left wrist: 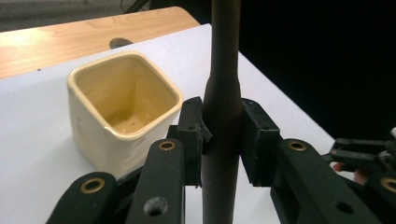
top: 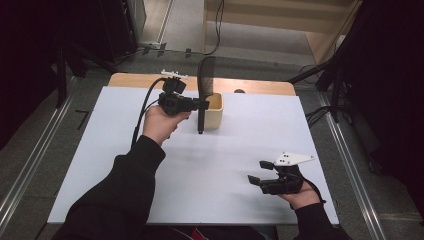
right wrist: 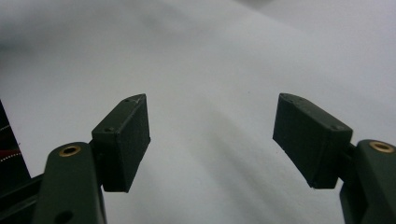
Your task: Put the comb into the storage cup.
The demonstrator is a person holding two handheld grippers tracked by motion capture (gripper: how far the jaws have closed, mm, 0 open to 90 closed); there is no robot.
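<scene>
Nearest to us, our right gripper (top: 261, 171) sits low over the white table (top: 230, 170), held in our right hand (top: 301, 196) close to the near right corner. Its jaws are spread wide with nothing between them; in the right gripper view we see only bare white surface in the gap between its two black pads (right wrist: 125, 140).

Farther out and to the left, our left hand (top: 159, 122) holds the left gripper (top: 204, 104) raised above the table, its cable (top: 142, 112) trailing back toward our sleeve (top: 122, 185). Its jaws are pinched on the handle of a dark comb (top: 204, 87), which stands upright: the toothed part rises above the grip and the handle end hangs below it. In the left gripper view the two pads press the comb handle (left wrist: 223, 121) from either side, gripping it partway along its length.

Just beyond the left gripper, and slightly to the comb's far side, stands a cream square cup (top: 214, 111) with its mouth open upward. The comb is outside the cup, just beside its near wall; we cannot tell whether they touch.

Past the cup, a strip of wooden table edge (top: 260, 86) runs along the far end.
</scene>
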